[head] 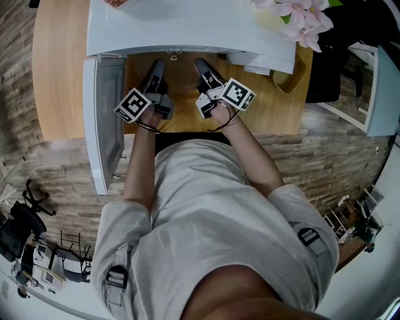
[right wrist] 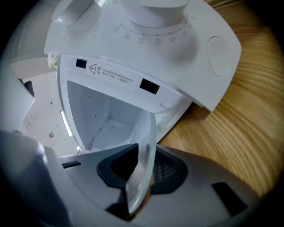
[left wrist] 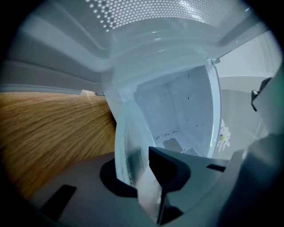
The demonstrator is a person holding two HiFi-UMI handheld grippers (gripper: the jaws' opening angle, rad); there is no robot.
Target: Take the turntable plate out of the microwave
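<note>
The left gripper view has the glass turntable plate [left wrist: 128, 150] standing edge-on in the left gripper [left wrist: 148, 177], its jaws drawn in narrow on the rim with the dark pads against the glass. The right gripper view shows the same at the other side: the right gripper [right wrist: 137, 177] is pinched onto the opposite rim, just below the timer dial [right wrist: 153, 11]. From where I stand the person has both tools level and side by side, right at the mouth of the microwave [head: 187, 31], whose door [head: 103, 119] is swung wide to their left. The cavity [left wrist: 177, 111] behind the plate looks bare on its floor, so I'd judge the plate is already lifted off its seat and sits at the opening — the step in hand is the withdrawal itself. In the head view the clear glass can't be made out between the tools. What comes next, I'd say, is a straight pull back toward the body, with both hands moving together and the plate kept flat. Both grips need to stay firm, since glass held only by its rim could slip or tip — then it can be lowered onto the wooden table [head: 59, 69] clear of the door.
</note>
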